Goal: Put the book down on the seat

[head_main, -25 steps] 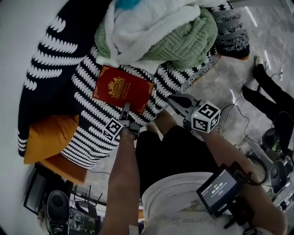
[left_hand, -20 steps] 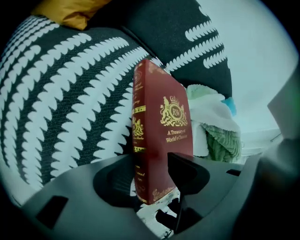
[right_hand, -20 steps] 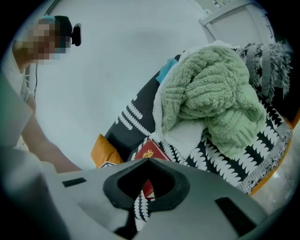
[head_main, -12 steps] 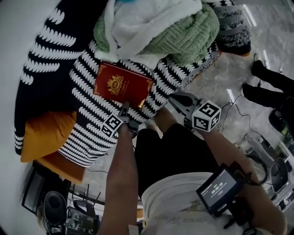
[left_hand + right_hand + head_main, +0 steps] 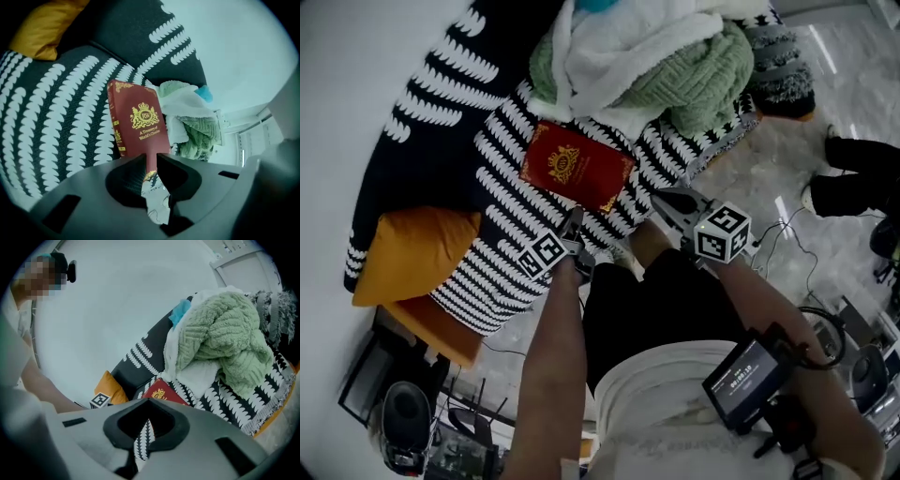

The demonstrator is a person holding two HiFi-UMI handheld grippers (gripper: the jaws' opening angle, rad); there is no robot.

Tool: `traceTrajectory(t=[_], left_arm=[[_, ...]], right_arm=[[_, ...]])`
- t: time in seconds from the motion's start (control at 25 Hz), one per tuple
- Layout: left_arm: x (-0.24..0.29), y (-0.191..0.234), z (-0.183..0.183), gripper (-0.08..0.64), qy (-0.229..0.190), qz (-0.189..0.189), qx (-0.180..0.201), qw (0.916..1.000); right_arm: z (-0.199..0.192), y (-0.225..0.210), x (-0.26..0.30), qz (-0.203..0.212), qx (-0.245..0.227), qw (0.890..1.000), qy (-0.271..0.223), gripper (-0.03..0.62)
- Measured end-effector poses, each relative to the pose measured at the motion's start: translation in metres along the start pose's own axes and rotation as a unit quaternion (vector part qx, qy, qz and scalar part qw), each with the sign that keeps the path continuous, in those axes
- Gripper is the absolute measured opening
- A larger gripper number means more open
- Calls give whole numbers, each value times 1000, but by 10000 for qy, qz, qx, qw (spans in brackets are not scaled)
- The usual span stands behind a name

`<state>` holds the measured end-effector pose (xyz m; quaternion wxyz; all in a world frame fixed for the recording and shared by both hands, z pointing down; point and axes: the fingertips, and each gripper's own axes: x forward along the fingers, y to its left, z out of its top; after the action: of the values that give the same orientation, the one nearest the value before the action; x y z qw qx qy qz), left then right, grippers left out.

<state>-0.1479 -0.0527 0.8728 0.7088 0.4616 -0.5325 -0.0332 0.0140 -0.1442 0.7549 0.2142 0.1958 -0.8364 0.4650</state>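
Observation:
The red book with a gold crest lies flat on the black-and-white patterned seat. It also shows in the left gripper view and the right gripper view. My left gripper hovers just off the book's near edge. Its jaws have just been closing, and only a narrow gap is left, with nothing between them. My right gripper hangs to the right of the book by the seat's front edge. Its jaws meet at the tips and hold nothing.
A green knit blanket and a white fleece are heaped at the back of the seat, right behind the book. An orange cushion lies at the left. Pale marble floor with cables lies to the right.
My left gripper has lifted off the book and its jaws have narrowed. The book stays on the seat. The right gripper has risen slightly.

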Motion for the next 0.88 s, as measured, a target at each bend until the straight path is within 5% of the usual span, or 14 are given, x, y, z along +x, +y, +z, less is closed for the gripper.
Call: traceTrajectory(t=[0.16, 0.44, 0.88], left_arm=[[-23, -18, -10, 36, 223, -9, 503, 9985], [-87, -50, -47, 12, 822, 6, 1715, 9817], [-158, -80, -90, 12, 832, -182, 2725, 9584]], right_arm=[[8, 15, -5, 52, -120, 9999, -91, 14], [17, 55, -38, -8, -400, 9991, -167, 14], [24, 109, -74, 78, -914, 9953, -310, 14]])
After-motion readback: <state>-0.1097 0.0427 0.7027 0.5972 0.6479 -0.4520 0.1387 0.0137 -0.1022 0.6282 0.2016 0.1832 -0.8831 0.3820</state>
